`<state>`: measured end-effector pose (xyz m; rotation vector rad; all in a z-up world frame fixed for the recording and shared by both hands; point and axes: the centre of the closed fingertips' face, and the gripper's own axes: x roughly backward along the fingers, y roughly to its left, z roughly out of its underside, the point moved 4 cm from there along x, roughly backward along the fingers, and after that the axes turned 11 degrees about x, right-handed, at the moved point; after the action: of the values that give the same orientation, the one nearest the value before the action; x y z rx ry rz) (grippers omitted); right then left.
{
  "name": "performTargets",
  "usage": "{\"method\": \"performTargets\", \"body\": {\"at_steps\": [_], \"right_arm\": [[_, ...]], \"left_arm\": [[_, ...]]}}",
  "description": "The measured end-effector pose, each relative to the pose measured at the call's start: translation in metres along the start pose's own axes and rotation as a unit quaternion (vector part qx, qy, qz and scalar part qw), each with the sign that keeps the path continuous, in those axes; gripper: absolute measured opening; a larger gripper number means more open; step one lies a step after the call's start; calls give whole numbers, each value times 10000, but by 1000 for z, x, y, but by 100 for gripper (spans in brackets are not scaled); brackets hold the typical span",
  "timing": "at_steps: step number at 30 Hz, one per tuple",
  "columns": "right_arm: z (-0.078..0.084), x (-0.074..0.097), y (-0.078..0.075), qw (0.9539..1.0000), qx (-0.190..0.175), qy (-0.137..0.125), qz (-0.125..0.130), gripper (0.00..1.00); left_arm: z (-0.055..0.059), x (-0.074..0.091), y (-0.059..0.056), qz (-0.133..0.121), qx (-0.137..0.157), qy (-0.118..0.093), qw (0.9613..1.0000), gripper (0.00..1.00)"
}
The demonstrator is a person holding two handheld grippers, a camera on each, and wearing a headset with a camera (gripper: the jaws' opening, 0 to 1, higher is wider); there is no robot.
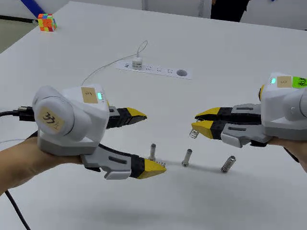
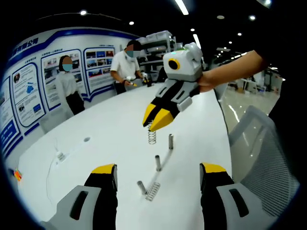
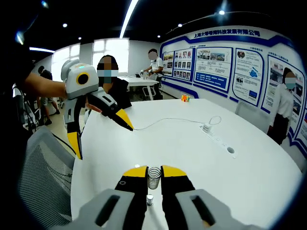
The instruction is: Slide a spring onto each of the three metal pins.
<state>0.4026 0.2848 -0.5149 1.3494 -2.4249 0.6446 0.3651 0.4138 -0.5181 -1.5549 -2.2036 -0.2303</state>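
Tabletop [image 1: 225, 43] is white and wide. At its far left edge lies a coloured cube [image 1: 47, 22]. Nearer, on the left, a hand [image 1: 19, 160] holds the left gripper [image 1: 155, 142]. Its jaws are spread wide apart and nothing is between them. The lower jaw tip is just beside a loose spring [image 1: 161, 164], which lies on the tabletop next to the left pin [image 1: 152, 151]. In the left gripper view the loose spring leans at the foot of the nearest pin.

Farther back, in the middle, lies a power strip [image 1: 153, 68] with a small plug [image 1: 137, 63] in it and a thin white cable [image 1: 103, 69].

The middle pin [image 1: 187, 157] stands upright and bare. The right pin [image 1: 228, 164] looks ribbed, as if coils are around it, but I cannot tell this for sure.

On the right, the right gripper [image 1: 197, 122] is above the tabletop. Its jaws are pinching a second spring [image 1: 194, 132], which hangs below the yellow tips, up and a little to the right of the middle pin. In the right gripper view this second spring is upright between the tips, and the top of a pin [image 3: 149, 199] shows just under it. Which pin that is, I cannot tell.
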Motion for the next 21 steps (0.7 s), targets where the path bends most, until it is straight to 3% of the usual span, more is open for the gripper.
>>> {"method": "performTargets", "body": {"at_steps": [6, 21], "right_arm": [[12, -7, 5, 9999, -35, 131, -38, 10], [35, -17, 8, 9992, -202, 327, -102, 11]], "left_arm": [[5, 2, 6, -157, 256, -84, 9995, 79], [21, 5, 14, -318, 539, -1, 9980, 81]]}}
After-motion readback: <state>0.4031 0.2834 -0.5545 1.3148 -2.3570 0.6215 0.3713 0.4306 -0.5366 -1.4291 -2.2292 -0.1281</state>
